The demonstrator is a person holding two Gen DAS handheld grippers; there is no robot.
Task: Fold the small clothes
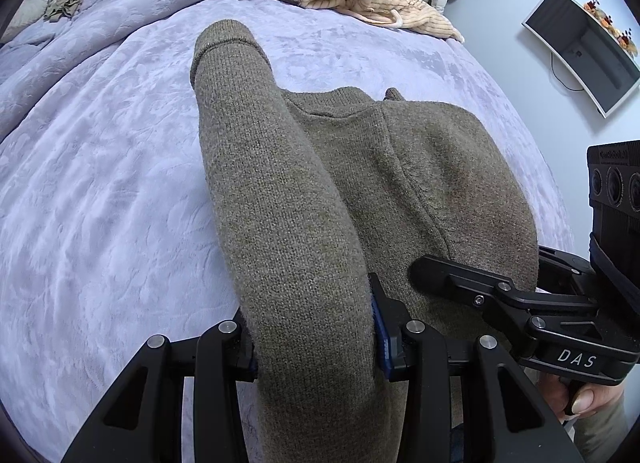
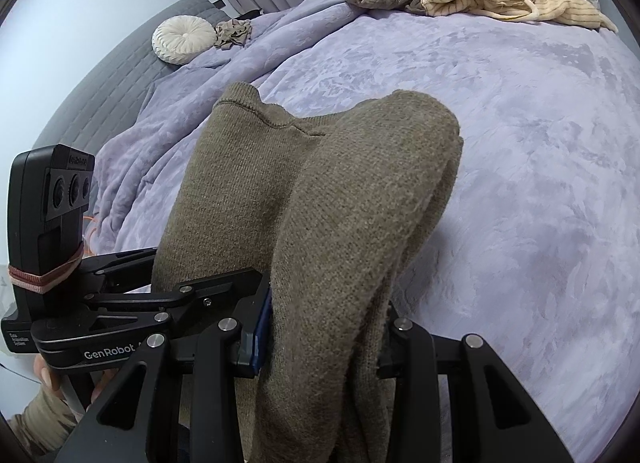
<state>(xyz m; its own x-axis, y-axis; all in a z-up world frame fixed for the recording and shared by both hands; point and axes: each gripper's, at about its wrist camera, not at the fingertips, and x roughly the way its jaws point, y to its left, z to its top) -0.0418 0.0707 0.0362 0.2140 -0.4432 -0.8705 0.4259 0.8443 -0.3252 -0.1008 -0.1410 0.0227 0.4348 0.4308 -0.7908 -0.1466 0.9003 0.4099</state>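
Both grippers, left gripper (image 1: 316, 339) and right gripper (image 2: 320, 339), clamp the olive knit sweater (image 1: 400, 167) at lower centre frame; recommend level, evenly tensioned carry over the bed (image 1: 100, 183).

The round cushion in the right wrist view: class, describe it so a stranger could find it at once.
Start from the lavender blanket covering the bed, then follow it to its far left edge, where a grey quilted surface shows. There lies the round cushion, beside a small crumpled beige cloth. It alone is cream-white, disc-shaped, pleated toward a centre button.
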